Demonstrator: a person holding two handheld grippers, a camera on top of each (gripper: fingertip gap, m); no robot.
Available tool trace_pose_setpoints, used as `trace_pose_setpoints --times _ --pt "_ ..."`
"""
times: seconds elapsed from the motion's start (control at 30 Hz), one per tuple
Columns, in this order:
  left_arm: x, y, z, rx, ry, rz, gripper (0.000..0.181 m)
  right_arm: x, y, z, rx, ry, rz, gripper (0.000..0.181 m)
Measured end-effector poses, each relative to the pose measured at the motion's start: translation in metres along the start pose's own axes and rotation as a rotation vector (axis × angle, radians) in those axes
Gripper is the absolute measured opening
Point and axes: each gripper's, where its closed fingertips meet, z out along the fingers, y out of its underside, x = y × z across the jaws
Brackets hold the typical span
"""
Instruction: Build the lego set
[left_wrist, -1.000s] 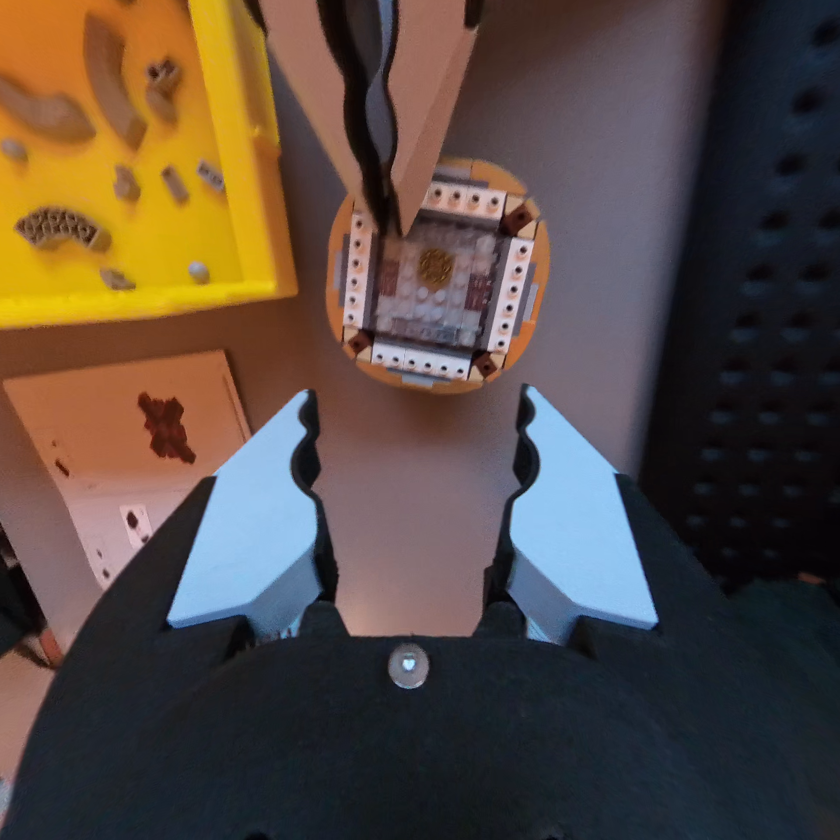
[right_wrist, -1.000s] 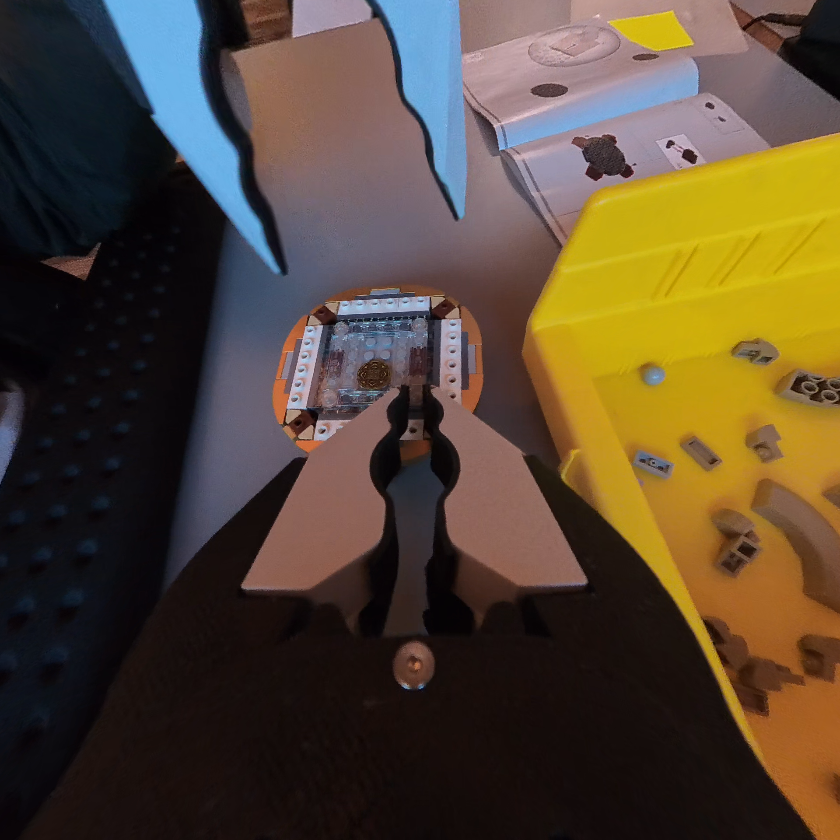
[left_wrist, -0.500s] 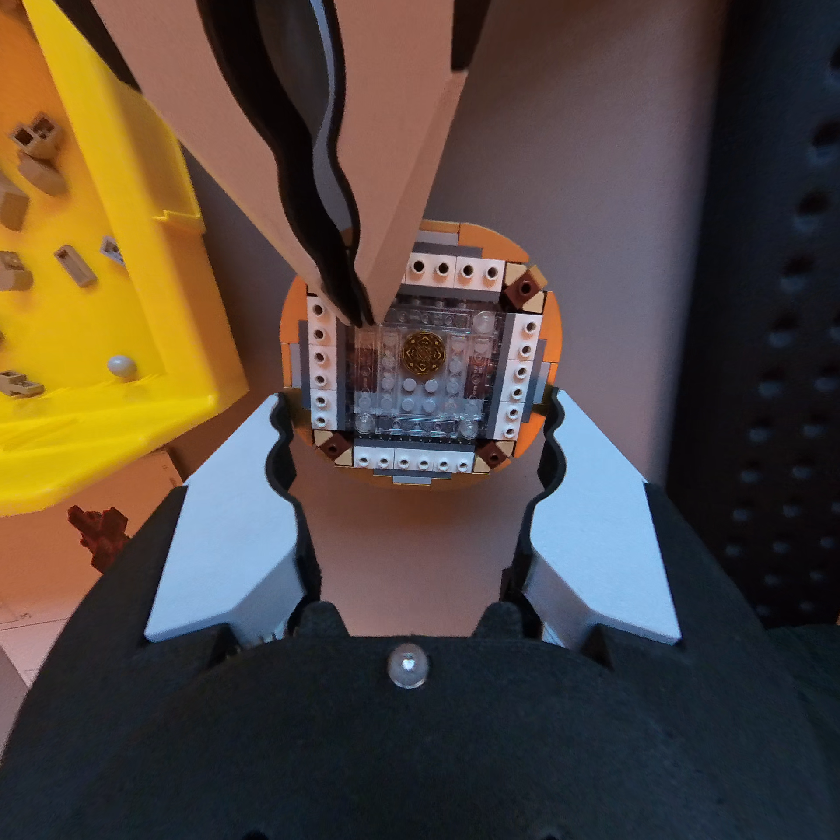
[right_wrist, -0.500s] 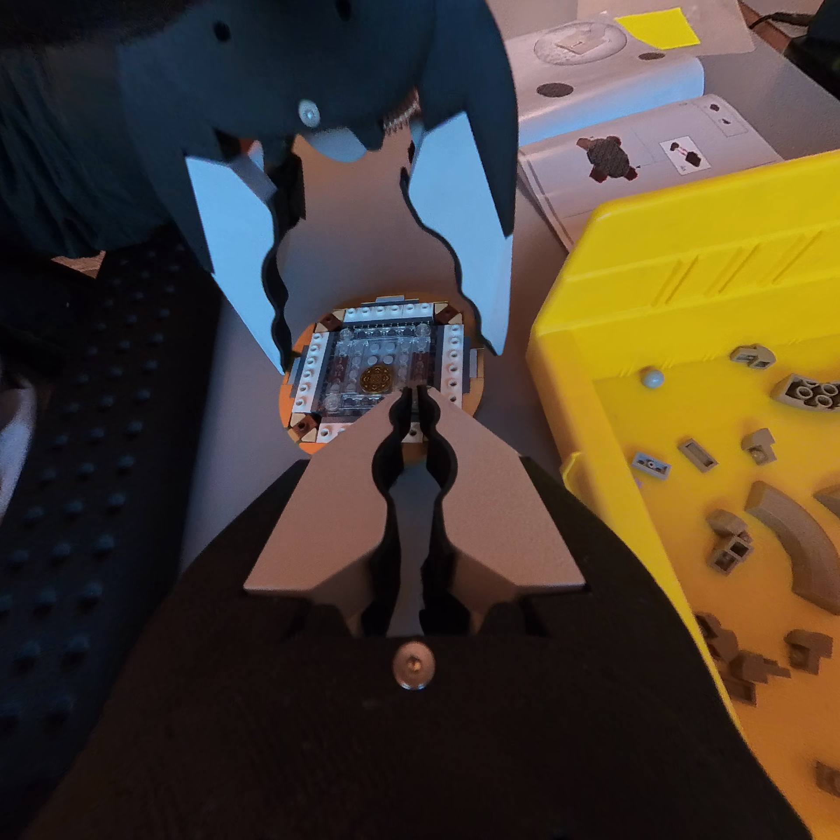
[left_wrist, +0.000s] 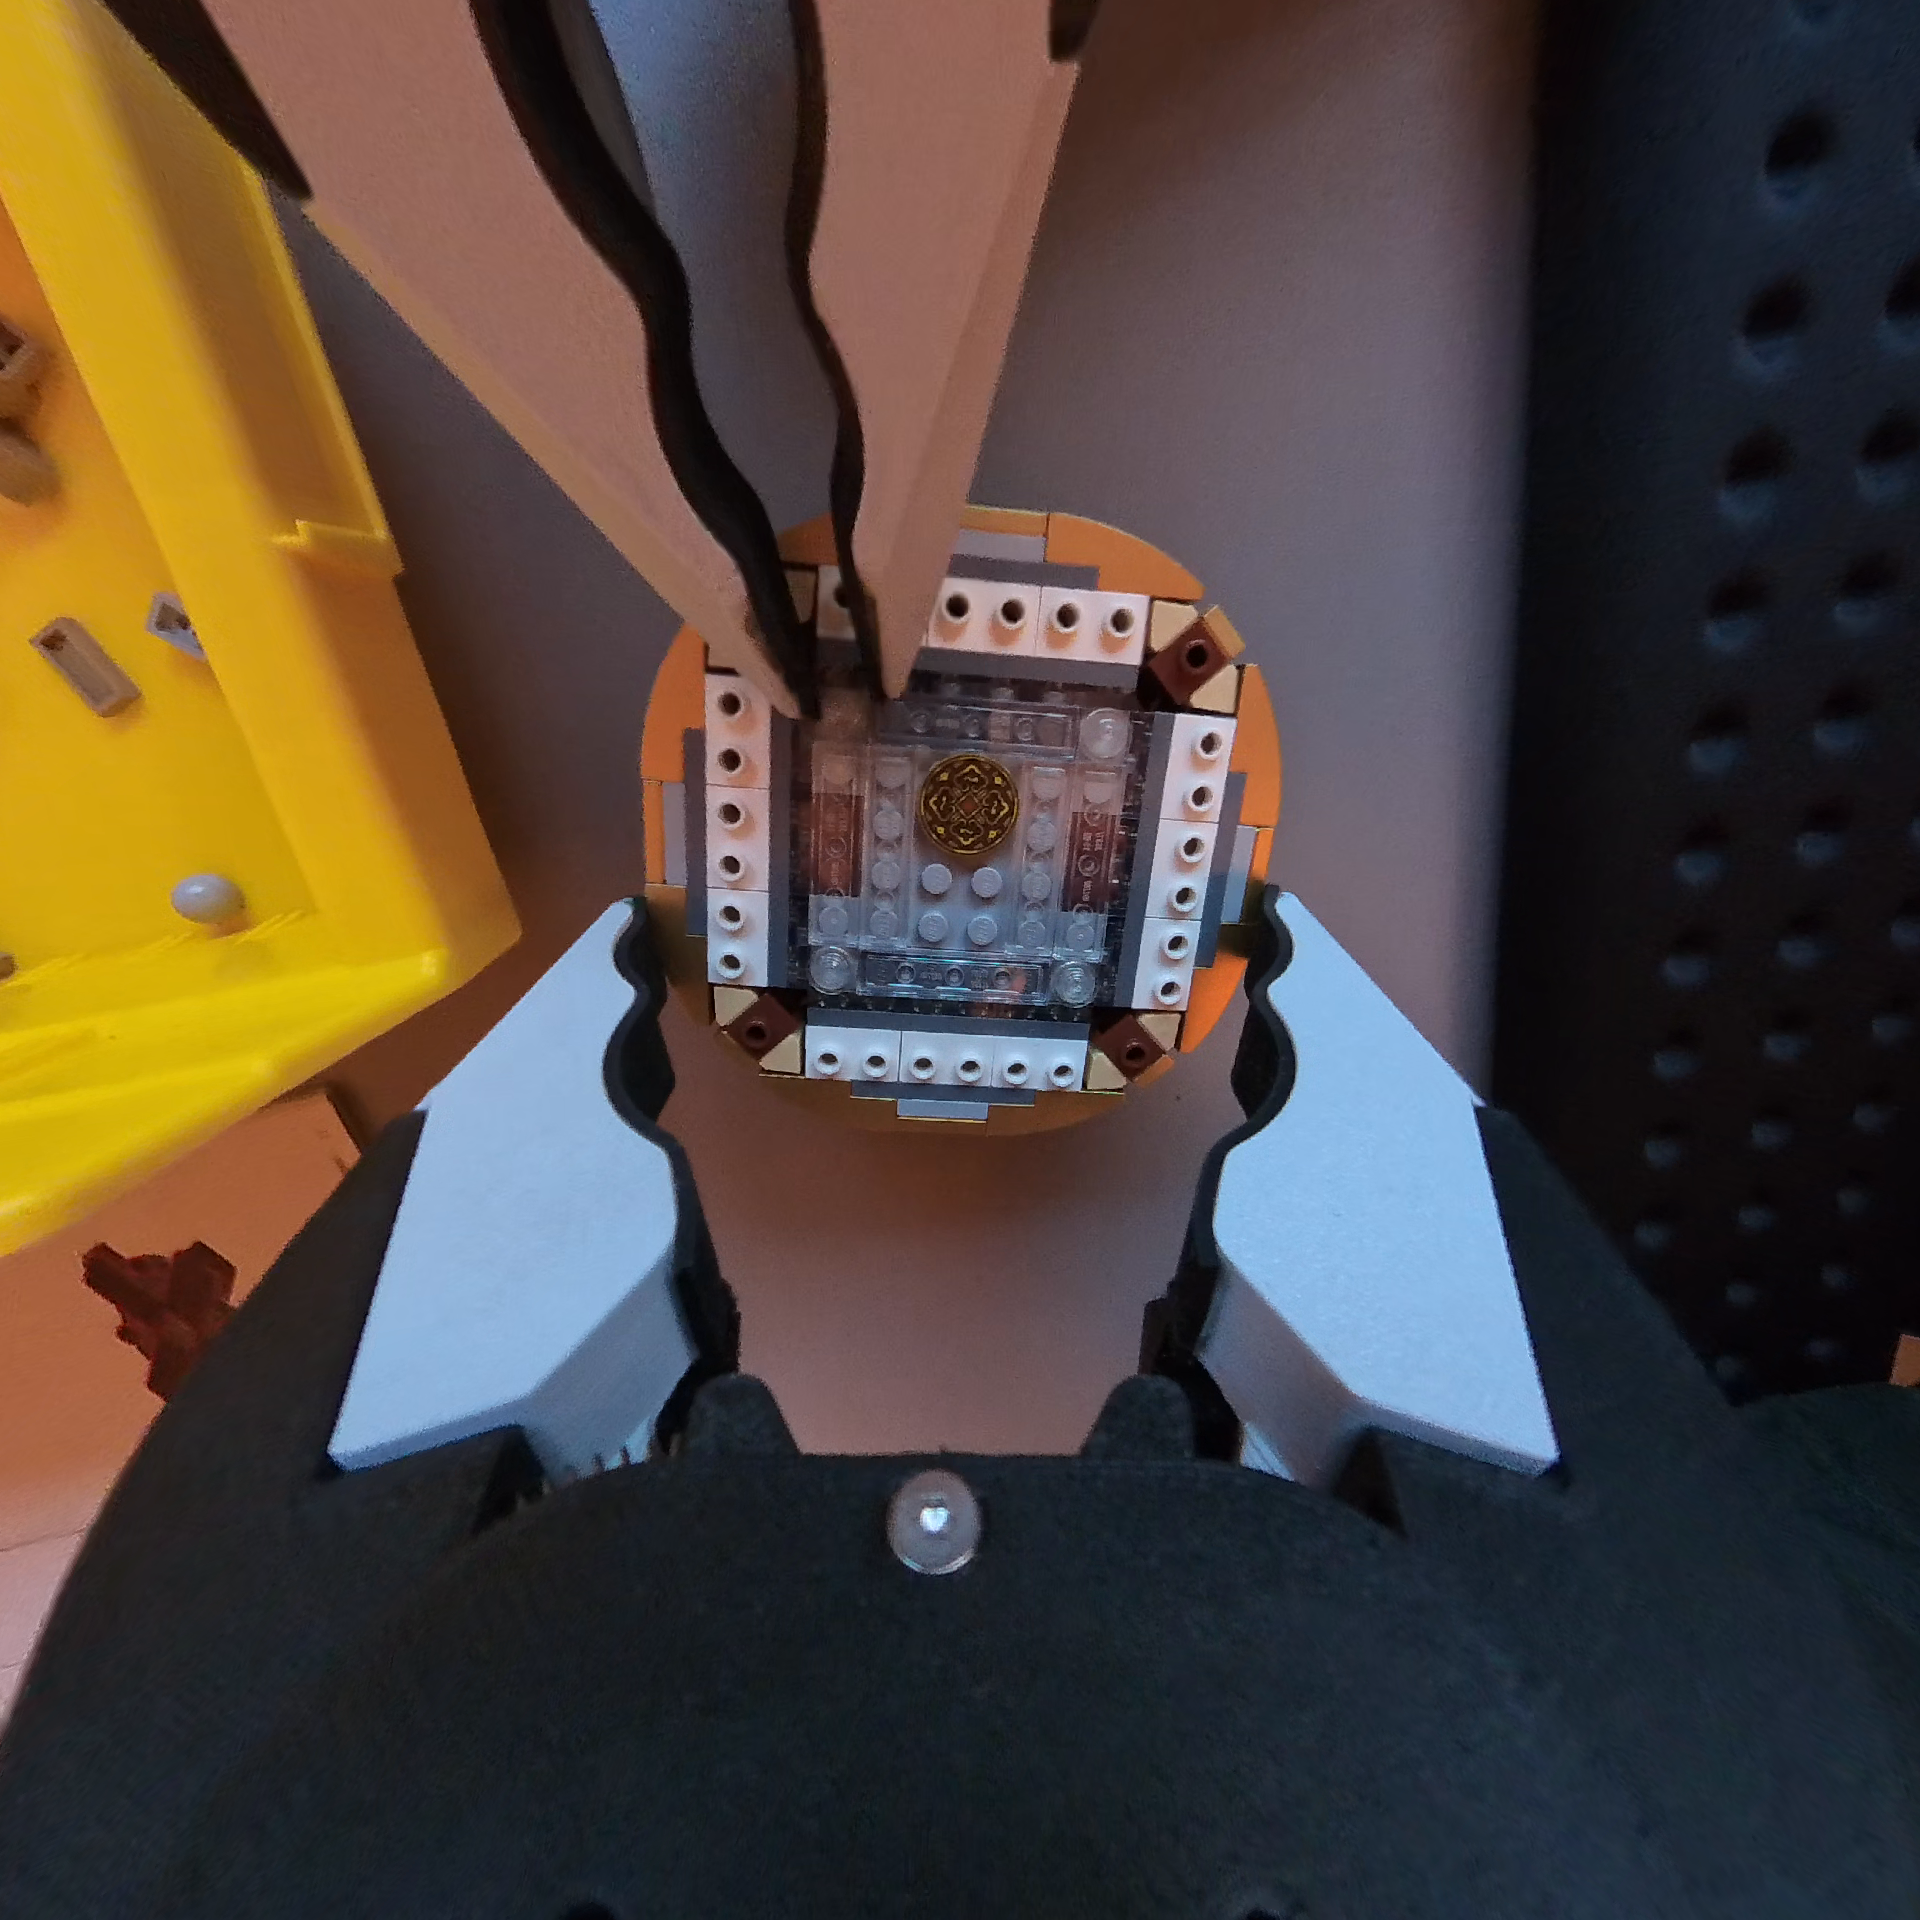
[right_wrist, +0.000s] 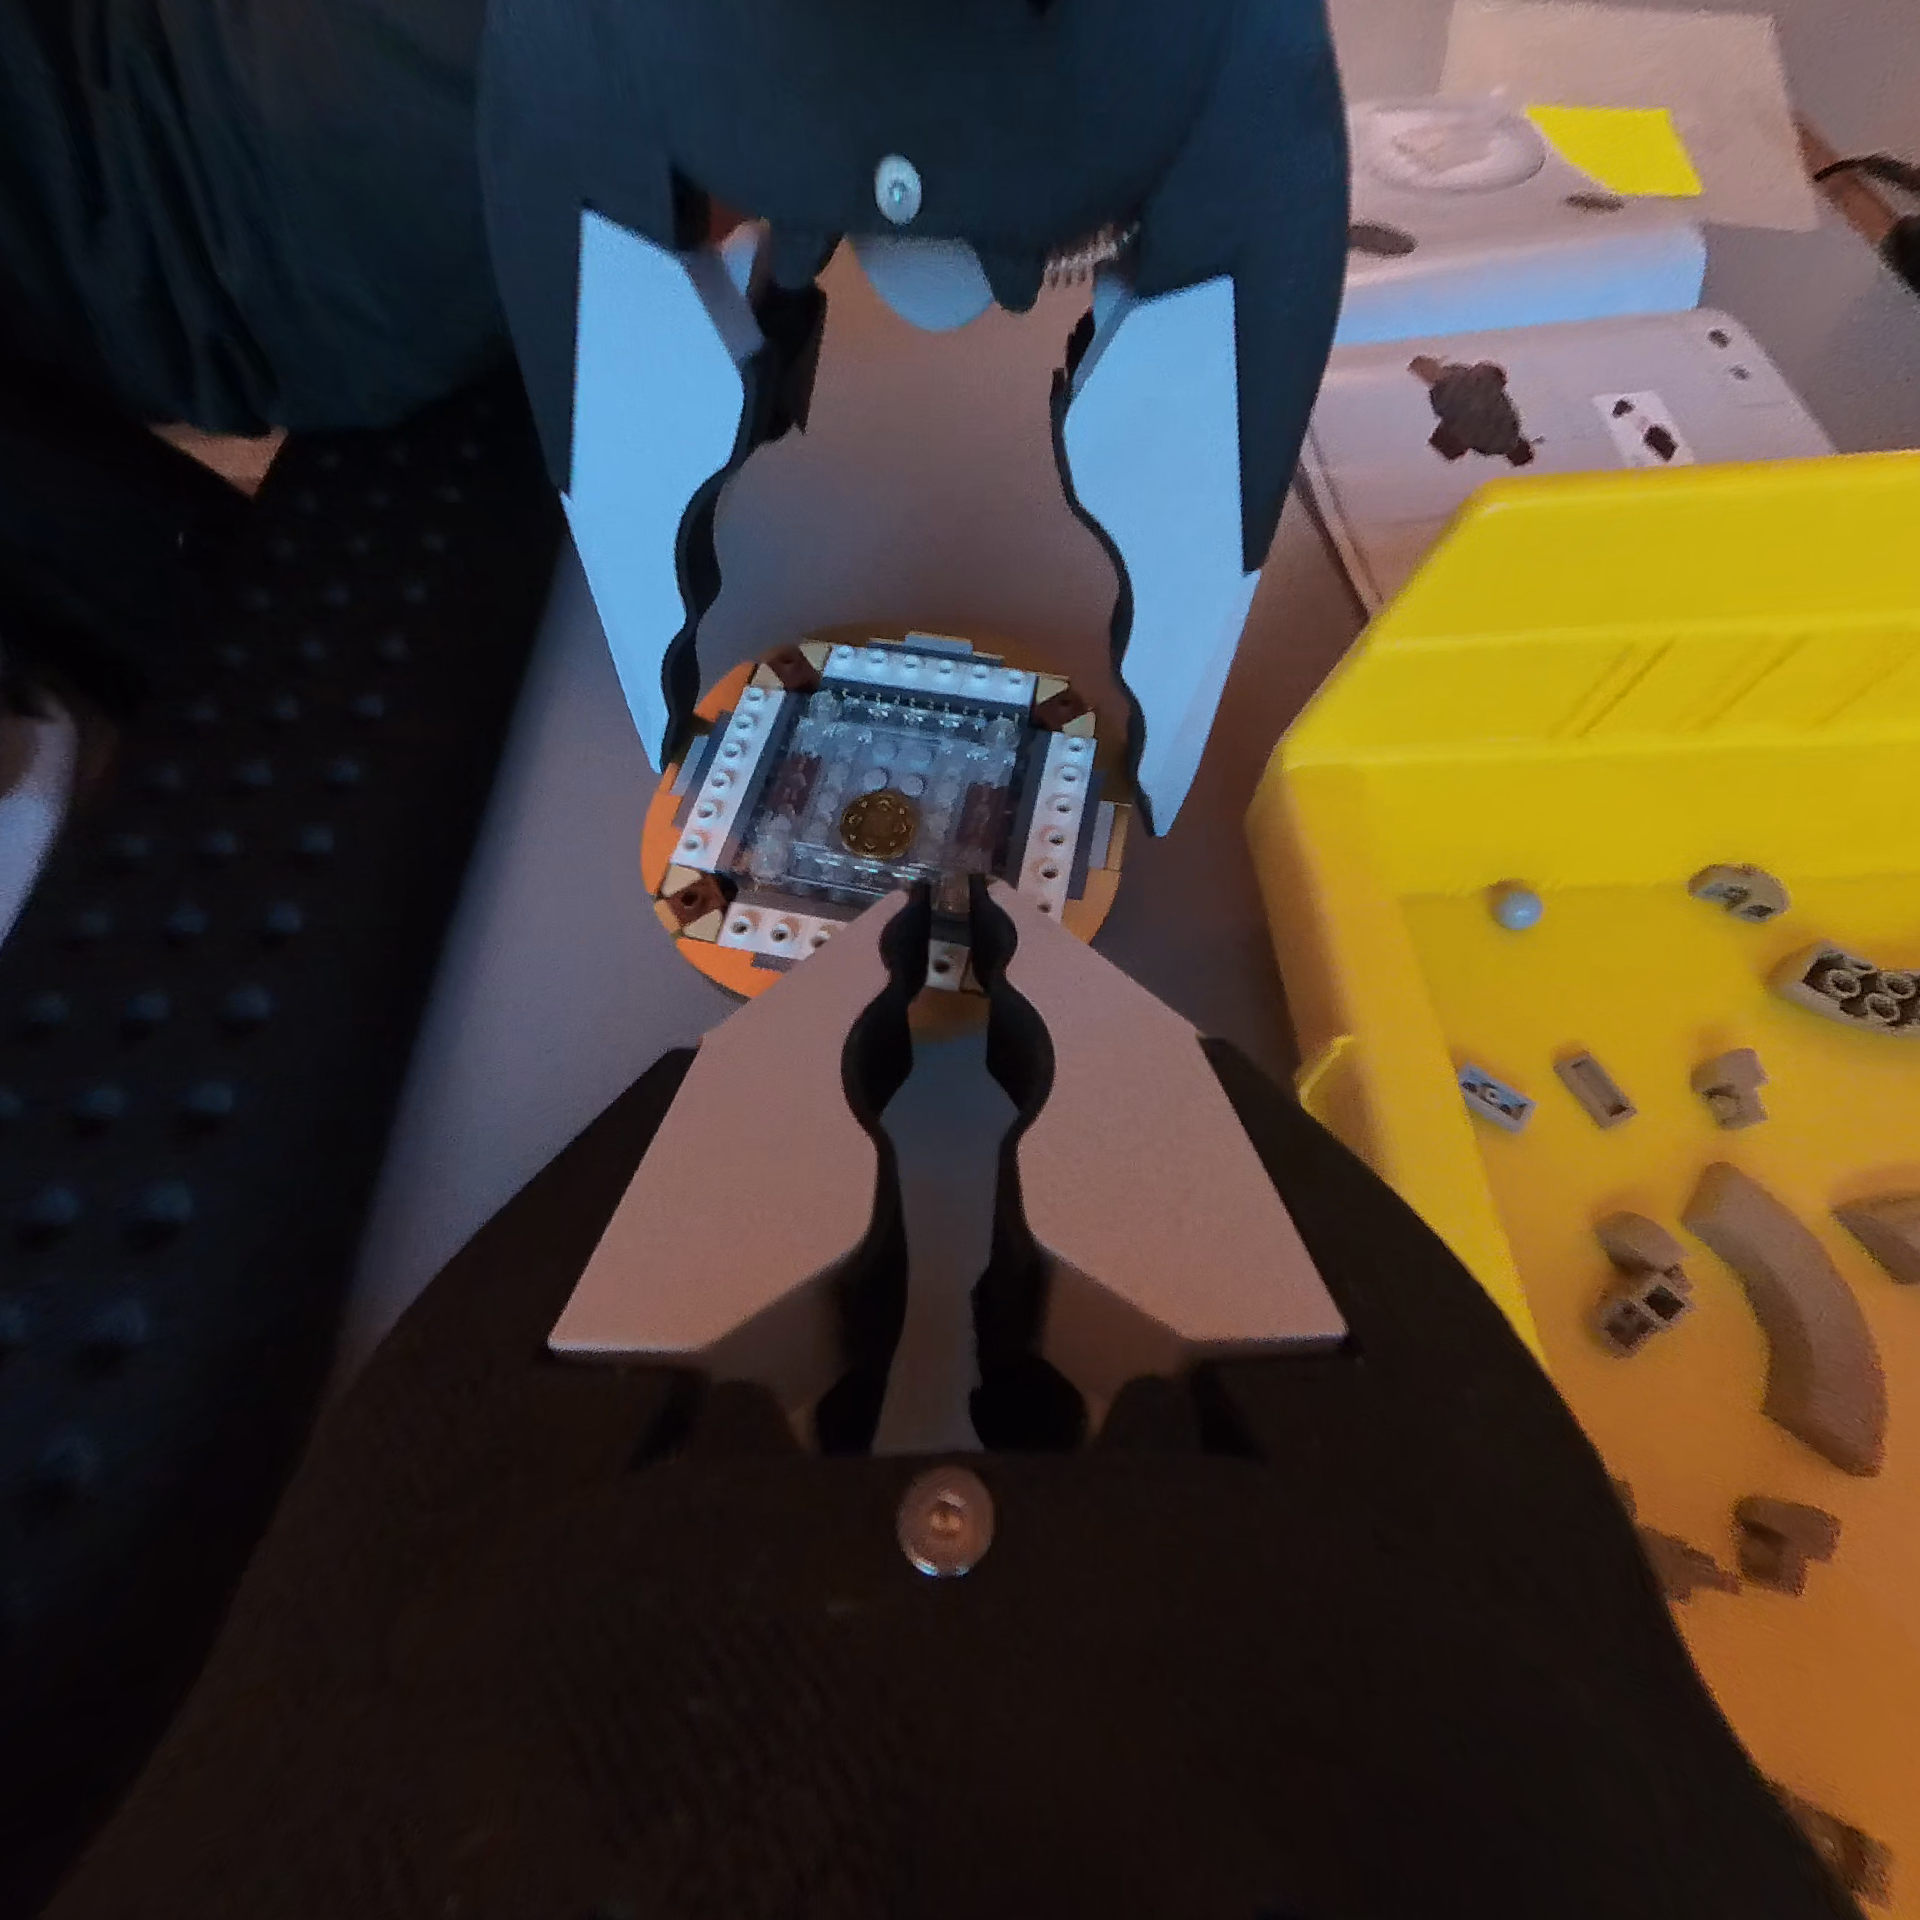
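The lego build (left_wrist: 1184, 852) is a round orange base with white brick borders, clear plates and a gold round tile (left_wrist: 961, 821) in the middle. It sits on the grey table. My left gripper (left_wrist: 948, 909) is open, with one fingertip on each side of the build's near half. My right gripper (left_wrist: 842, 701) reaches in from the far side. Its tips are almost together over the build's far left corner, with a small pale clear piece between them. In the right wrist view the build (right_wrist: 727, 769) lies between my right gripper (right_wrist: 943, 894) and the open left gripper (right_wrist: 912, 790).
A yellow tray (right_wrist: 1558, 727) with several loose tan and grey pieces stands right of the build; it also shows in the left wrist view (left_wrist: 260, 623). An open instruction booklet (right_wrist: 1558, 395) lies behind the tray. A black studded mat (left_wrist: 1714, 727) borders the table on the other side. Tip to tip, the grippers are about 4 cm apart.
My left gripper has moved forward until its open fingers flank the build. My right gripper has stayed at the build's corner, and its tips have parted very slightly.
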Motion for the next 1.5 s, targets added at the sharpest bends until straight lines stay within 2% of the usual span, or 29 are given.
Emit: trace_pose_setpoints --times 0.4,0.77,1.13,1.27,1.5 --pt "0.0031 0.0000 0.0001 -0.002 0.007 0.025 0.111 -0.0023 0.0007 0.0010 0.014 -0.035 0.031 0.003" --pt "0.0039 0.0002 0.0003 -0.001 0.011 0.028 0.111 -0.0027 -0.0008 0.0025 0.073 -0.114 0.151 0.005" --pt "0.0046 0.0004 0.0006 -0.002 0.015 0.031 0.111 -0.0040 -0.0010 0.0036 0.080 -0.110 0.100 0.003" --pt "0.0046 0.0003 0.0006 0.000 0.016 0.028 0.111 -0.0044 -0.0010 0.0035 0.023 -0.040 -0.052 0.002" --pt "0.0036 0.0019 0.0006 -0.016 0.009 0.001 0.112 -0.0021 -0.0026 0.0041 0.013 0.010 -0.090 0.000"
